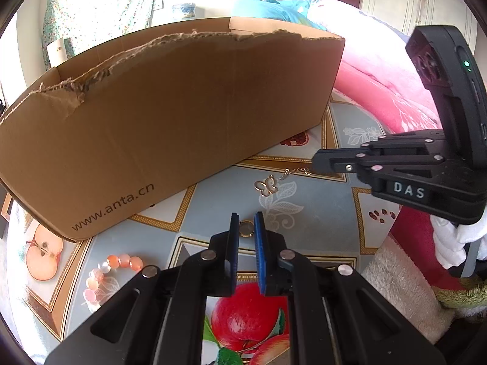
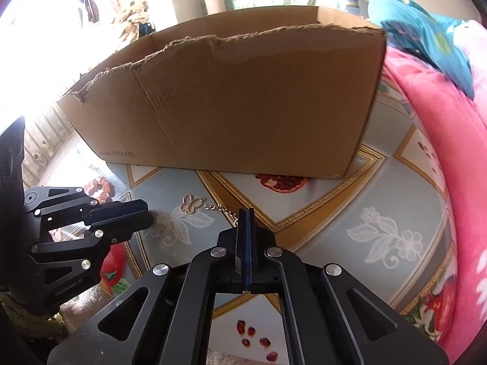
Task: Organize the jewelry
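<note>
A: Left hand-held gripper [image 1: 246,223], lower centre of the left wrist view: blue pads clenched on a small gold ring [image 1: 246,229], held at the tips.

B: Right hand-held gripper [image 2: 246,213], lower centre of the right wrist view: jaws pressed together on the chain [image 2: 223,209] of a gold butterfly pendant [image 2: 191,203], which lies on the bench just left of the tips. The jaws have just been closing.

A: Bench [image 1: 322,213]: oilcloth printed with fruit and leaf motifs. A peach bead bracelet [image 1: 106,270] lies at lower left.

B: Behind, a torn-edged cardboard box [image 2: 243,106] fills the middle of both views. Right of it, pink bedding [image 2: 441,127]; a floral curtain [image 1: 100,6] hangs at upper left.
</note>
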### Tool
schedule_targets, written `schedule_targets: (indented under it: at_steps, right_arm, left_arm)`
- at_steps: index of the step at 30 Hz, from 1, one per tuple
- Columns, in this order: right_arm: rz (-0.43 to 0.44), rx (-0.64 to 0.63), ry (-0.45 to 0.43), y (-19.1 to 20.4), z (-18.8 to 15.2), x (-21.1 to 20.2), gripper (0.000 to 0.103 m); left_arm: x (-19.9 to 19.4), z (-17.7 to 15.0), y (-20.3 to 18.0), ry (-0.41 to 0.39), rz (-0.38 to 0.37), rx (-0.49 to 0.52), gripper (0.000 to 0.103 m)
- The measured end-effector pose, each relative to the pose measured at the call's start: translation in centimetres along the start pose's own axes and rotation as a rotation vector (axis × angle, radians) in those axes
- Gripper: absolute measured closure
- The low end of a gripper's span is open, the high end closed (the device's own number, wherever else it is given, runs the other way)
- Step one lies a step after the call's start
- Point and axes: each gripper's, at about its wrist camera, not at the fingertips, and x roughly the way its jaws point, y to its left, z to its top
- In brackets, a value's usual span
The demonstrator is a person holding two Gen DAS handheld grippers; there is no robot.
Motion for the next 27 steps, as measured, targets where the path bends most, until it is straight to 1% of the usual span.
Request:
schedule_targets:
  at_steps: [4, 6, 8, 10, 13, 18, 20, 22, 27]
  right_arm:
    - [0.006, 0.016, -0.012, -0.1, -0.2, -0.7, 0.103]
    - [0.025, 0.034, -0.015, -0.1, 0.0, -0.7, 0.102]
    - [0.032, 0.033, -0.013, -0.8, 0.1, -1.3, 0.096]
    - [0.018, 0.012, -0.001, -0.7, 0.1, -0.9, 0.090]
    - [0.009, -0.022, 0.011, 0.0, 0.0, 0.1, 0.090]
    - [-0.034, -0.100, 0.000, 1.1, 0.2, 0.8, 0.091]
    - [-0.055, -0.125, 0.003, 1.4, 0.3, 0.9, 0.103]
    - [-0.052, -0.118, 0.009, 1.3, 0.4, 0.9, 0.103]
    - [0.002, -0.049, -0.001, 0.2, 0.4, -0.1, 0.103]
  left_arm:
    - [-0.1, 0.0, 0.0, -0.004, 0.001, -0.003, 0.094]
    - [-0.1, 0.0, 0.0, -0.006, 0.000, -0.006, 0.094]
    - [-0.1, 0.0, 0.1, -0.006, 0.001, -0.006, 0.094]
    - [-0.2, 0.0, 0.1, -0.008, 0.001, -0.006, 0.094]
    - [-0.4, 0.0, 0.1, -0.011, 0.003, -0.007, 0.094]
    - [-0.3, 0.0, 0.2, -0.009, 0.001, -0.011, 0.094]
    - [-0.3, 0.0, 0.2, -0.009, 0.002, -0.012, 0.094]
    - [-0.2, 0.0, 0.3, -0.009, 0.001, -0.015, 0.094]
    - [-0.2, 0.0, 0.2, -0.012, -0.002, -0.017, 0.094]
